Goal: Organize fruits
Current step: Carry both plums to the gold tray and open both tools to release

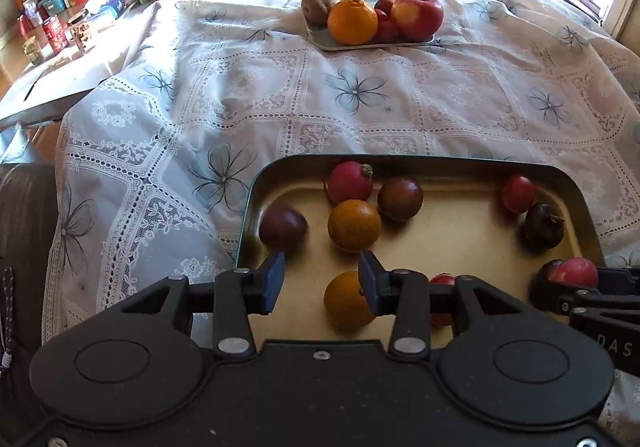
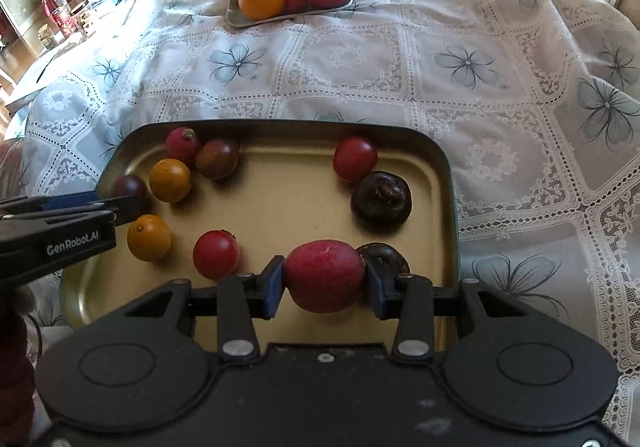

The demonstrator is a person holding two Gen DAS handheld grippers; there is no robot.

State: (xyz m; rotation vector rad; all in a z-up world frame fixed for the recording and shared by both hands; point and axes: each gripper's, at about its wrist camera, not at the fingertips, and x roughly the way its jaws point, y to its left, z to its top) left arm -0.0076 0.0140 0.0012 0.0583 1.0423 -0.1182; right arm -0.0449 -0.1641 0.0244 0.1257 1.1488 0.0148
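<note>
Right gripper (image 2: 325,279), pads pressed against either side of a small red apple (image 2: 323,276) held above the near part of the gold tray (image 2: 444,183). Just behind its right finger lies a dark mangosteen (image 2: 386,251), with a second mangosteen (image 2: 381,200) farther ahead and a red tomato (image 2: 355,158) beyond that. Left of the claw sit another red tomato (image 2: 216,254) and an orange (image 2: 149,237). Left gripper (image 1: 321,277), jaws apart and holding nothing, hovers over the tray's left side: one orange (image 1: 347,305) lies just below its right finger, another orange (image 1: 354,225) just ahead of the gap, a dark plum (image 1: 282,226) ahead of its left finger. Far ahead on the floral tablecloth (image 1: 360,95), a plate (image 1: 320,39) carries a large apple (image 1: 417,15), a stemmed orange (image 1: 352,21) and a kiwi (image 1: 318,6)
</note>
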